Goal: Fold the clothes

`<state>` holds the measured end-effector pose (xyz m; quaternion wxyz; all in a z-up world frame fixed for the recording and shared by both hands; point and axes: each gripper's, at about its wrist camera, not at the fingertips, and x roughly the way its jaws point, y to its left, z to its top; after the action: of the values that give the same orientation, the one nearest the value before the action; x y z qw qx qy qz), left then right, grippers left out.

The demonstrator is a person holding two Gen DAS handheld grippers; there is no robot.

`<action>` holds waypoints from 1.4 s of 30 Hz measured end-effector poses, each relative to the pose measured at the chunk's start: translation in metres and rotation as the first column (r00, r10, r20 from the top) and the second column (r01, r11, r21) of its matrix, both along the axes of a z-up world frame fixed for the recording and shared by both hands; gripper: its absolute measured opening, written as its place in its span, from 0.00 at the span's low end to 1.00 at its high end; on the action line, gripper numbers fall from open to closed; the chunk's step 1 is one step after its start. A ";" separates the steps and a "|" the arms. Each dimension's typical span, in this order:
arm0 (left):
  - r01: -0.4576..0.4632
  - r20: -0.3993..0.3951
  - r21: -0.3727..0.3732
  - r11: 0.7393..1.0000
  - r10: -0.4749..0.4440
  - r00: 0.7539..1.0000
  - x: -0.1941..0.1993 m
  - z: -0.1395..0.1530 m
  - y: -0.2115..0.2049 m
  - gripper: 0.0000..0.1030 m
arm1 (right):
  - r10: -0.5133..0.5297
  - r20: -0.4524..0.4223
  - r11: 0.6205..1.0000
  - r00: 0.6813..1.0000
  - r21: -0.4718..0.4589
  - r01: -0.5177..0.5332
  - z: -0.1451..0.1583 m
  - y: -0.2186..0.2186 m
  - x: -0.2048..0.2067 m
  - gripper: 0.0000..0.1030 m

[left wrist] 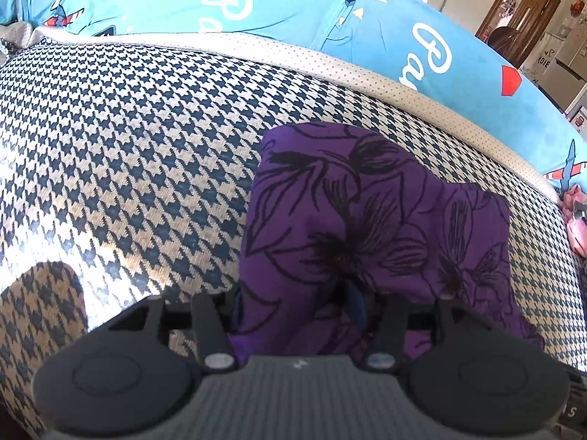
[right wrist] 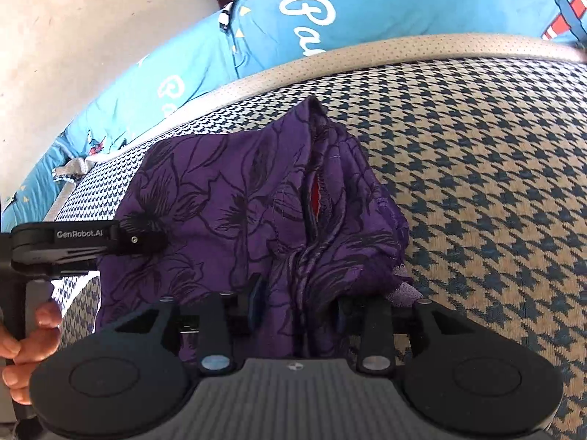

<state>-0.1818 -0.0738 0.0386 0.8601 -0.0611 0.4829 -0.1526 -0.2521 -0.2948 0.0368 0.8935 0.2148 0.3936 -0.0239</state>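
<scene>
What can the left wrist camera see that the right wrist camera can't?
Only the left wrist view shows a brown wooden door and something pink at the right edge. Only the right wrist view shows a hand holding the other black gripper, plus a red slit in the cloth. Both show the purple flowered garment, the houndstooth cover and the blue printed pillows.

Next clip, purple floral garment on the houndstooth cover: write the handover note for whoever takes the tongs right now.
Left tongs: purple garment bunched between the fingers; grip unclear.
Right tongs: gathered fabric between the fingers; grip also unclear.
Garment lies on the houndstooth cover, in front of the blue pillows.
Done: partly folded into a compact, still lumpy shape.
Left: flatten the bunched near edge, finish the fold.
</scene>
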 end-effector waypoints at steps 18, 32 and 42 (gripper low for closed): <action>0.003 0.006 -0.087 0.996 -0.002 1.000 -0.047 0.009 0.036 0.65 | -0.163 0.173 0.987 0.971 0.018 0.163 0.020 -0.033 -0.006 0.67; -0.008 -0.027 -0.085 0.996 0.006 1.000 -0.063 -0.004 0.042 0.73 | -0.054 0.136 0.995 0.989 -0.078 0.065 0.005 0.005 0.040 0.34; 0.006 -0.022 -0.101 0.995 -0.008 1.000 -0.066 0.003 0.037 0.74 | -0.106 0.272 0.984 0.956 -0.107 0.140 0.018 0.001 0.038 0.06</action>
<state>-0.2476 -0.0368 0.0413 0.8499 -0.1045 0.4843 -0.1793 -0.2142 -0.2940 0.0544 0.9467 0.1835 0.2539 -0.0752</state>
